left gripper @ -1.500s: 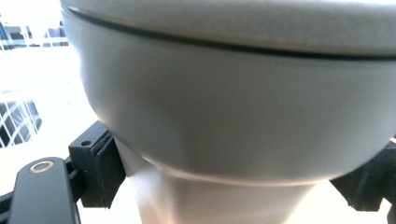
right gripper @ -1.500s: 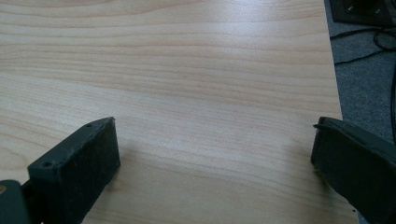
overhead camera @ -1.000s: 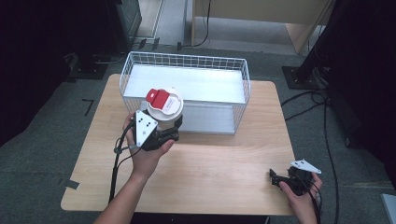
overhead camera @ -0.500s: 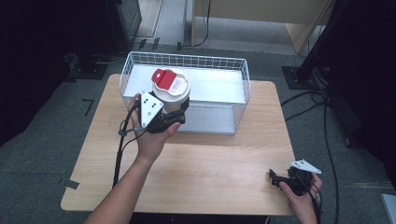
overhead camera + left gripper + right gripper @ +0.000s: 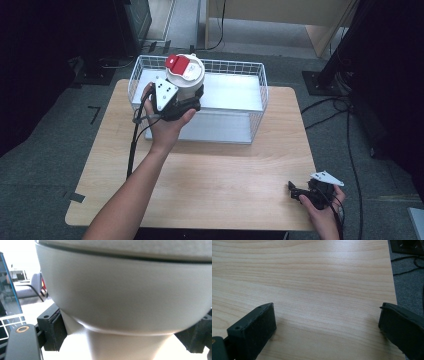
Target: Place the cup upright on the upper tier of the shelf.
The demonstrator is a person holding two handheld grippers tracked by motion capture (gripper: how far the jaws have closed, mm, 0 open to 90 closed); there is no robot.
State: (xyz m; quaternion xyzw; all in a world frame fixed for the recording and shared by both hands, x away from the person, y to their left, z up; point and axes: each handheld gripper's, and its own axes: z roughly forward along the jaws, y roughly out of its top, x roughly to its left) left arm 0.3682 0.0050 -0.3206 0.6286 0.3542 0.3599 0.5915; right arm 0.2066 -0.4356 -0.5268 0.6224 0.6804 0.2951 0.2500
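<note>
I am holding the white container (image 5: 185,80) over the wire basket (image 5: 250,107), left gripper (image 5: 192,102) pinching its narrow base, its red lid unseen up close, while my right gripper (image 5: 295,192) is resting spread on the table (image 5: 324,277).

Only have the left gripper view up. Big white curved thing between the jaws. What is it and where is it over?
Observer: A white container with a red lid tab, clamped by the left gripper, held above the left end of the wire basket.
Operator: Anything already in the basket?
Observer: Nothing visible on its white floor in the high view.
Operator: Right gripper?
Observer: The right gripper sits at the table's near right corner, jaws wide apart with only bare wood between them.
</note>
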